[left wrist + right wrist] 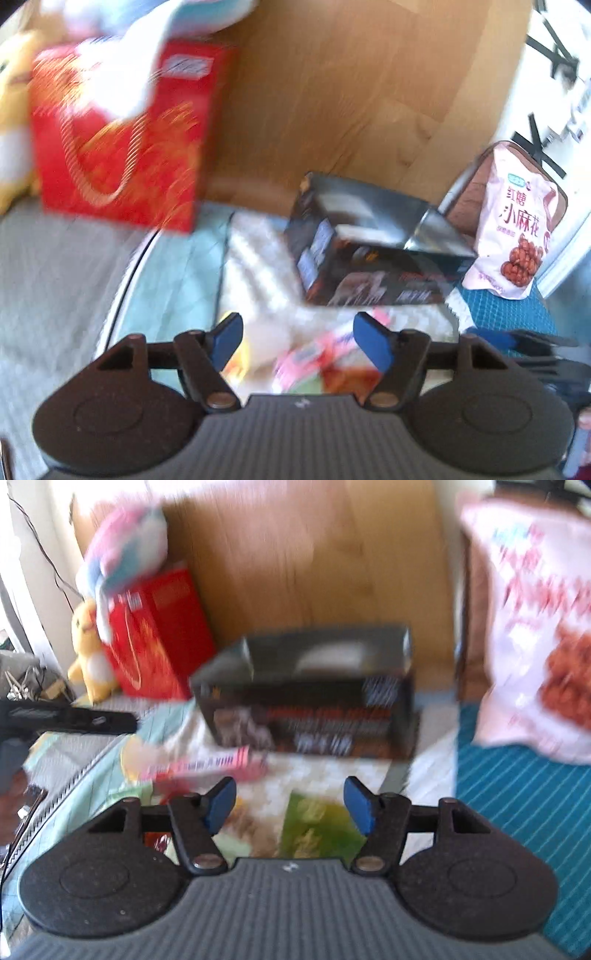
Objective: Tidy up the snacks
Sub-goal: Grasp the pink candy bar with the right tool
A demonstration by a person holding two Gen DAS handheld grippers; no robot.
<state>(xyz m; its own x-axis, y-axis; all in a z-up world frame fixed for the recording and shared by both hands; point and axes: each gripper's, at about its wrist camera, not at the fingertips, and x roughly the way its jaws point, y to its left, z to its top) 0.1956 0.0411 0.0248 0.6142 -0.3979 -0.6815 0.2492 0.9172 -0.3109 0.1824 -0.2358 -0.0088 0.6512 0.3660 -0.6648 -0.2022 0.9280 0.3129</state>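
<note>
A black snack box (373, 251) lies on the bed ahead of both grippers; it also shows in the right wrist view (314, 698). A pink snack packet (321, 358) lies just below my left gripper (299, 343), which is open and empty. In the right wrist view the pink packet (207, 768) lies left of my right gripper (290, 805), open and empty, above a green packet (317, 823). A white-pink bag of twisted snacks (517, 225) leans at the right, also in the right wrist view (535, 627).
A red gift box (122, 140) stands at the back left against a wooden board (351, 92), with a yellow plush toy (88, 653) beside it. A teal striped cloth (517, 812) lies at the right. The other gripper (70, 716) shows at the left edge.
</note>
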